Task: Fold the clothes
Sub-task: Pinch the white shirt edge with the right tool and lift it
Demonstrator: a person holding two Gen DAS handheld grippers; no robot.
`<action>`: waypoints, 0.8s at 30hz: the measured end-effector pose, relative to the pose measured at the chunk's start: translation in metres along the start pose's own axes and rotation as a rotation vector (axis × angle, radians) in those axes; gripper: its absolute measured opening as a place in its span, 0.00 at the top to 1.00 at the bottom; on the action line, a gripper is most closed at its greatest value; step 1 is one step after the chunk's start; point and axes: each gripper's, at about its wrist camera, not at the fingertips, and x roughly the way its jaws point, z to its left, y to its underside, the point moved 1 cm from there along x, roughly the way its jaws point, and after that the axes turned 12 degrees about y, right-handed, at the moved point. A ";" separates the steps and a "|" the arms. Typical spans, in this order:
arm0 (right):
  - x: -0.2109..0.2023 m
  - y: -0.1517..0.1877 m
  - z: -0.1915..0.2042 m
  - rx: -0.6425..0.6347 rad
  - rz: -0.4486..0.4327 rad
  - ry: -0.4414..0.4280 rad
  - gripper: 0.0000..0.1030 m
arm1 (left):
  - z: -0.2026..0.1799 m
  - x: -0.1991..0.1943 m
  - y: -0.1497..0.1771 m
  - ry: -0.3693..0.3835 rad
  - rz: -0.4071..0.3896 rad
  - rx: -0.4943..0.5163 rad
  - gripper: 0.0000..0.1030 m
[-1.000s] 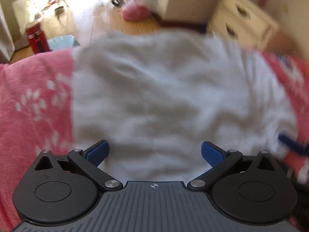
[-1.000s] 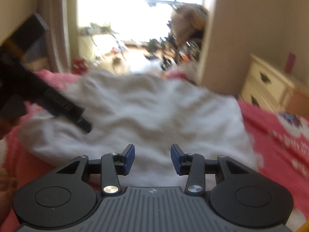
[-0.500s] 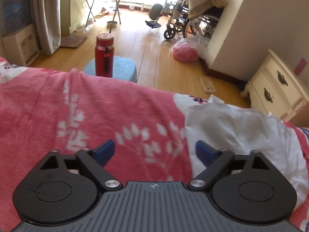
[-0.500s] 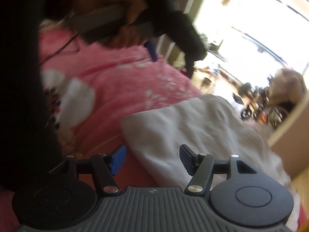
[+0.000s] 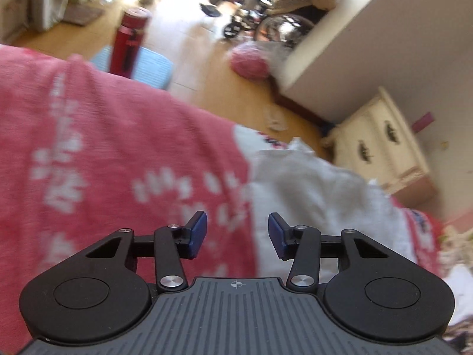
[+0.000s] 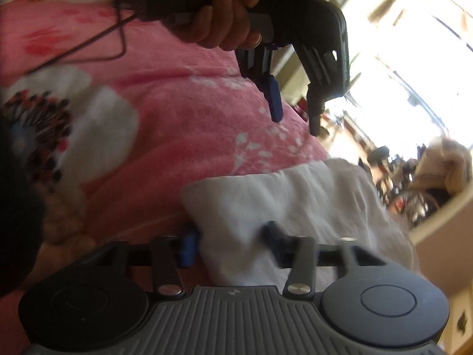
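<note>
The jaws of the left gripper [image 5: 236,235] stand partly apart with nothing between them, and they have just been closing; its blue pads [image 5: 197,233] hang clear above the bedding. In the left wrist view the gripper hovers over a pink blanket [image 5: 118,159] with white flower prints. The white garment [image 5: 319,195] lies on that blanket, ahead and to the right of the pads, its near edge running under the right pad. Beyond the bed stand a red bottle [image 5: 128,44] on a light blue stool [image 5: 147,68], a cream dresser [image 5: 381,148] against the wall, and a wheelchair [image 5: 275,26] on the wooden floor.

In the right wrist view the right gripper [image 6: 233,242] is blurred; its jaws have just been closing and a fold of the white garment's corner [image 6: 266,204] sits between them, but whether the pads press on the cloth I cannot tell. The garment stretches away to the right across the blanket [image 6: 165,136]. Above it a hand [image 6: 227,26] holds the left gripper [image 6: 295,112], whose fingers point down, well apart from the garment.
</note>
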 end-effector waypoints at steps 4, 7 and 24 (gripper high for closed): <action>0.004 -0.003 -0.010 0.069 0.029 0.020 0.93 | -0.005 0.026 -0.012 0.078 0.035 0.019 0.46; -0.003 -0.004 -0.018 0.127 0.030 0.016 0.96 | -0.005 0.048 -0.021 0.079 0.050 0.020 0.43; -0.014 -0.006 -0.035 0.277 -0.010 0.006 0.97 | -0.015 0.098 -0.025 0.173 0.039 0.079 0.57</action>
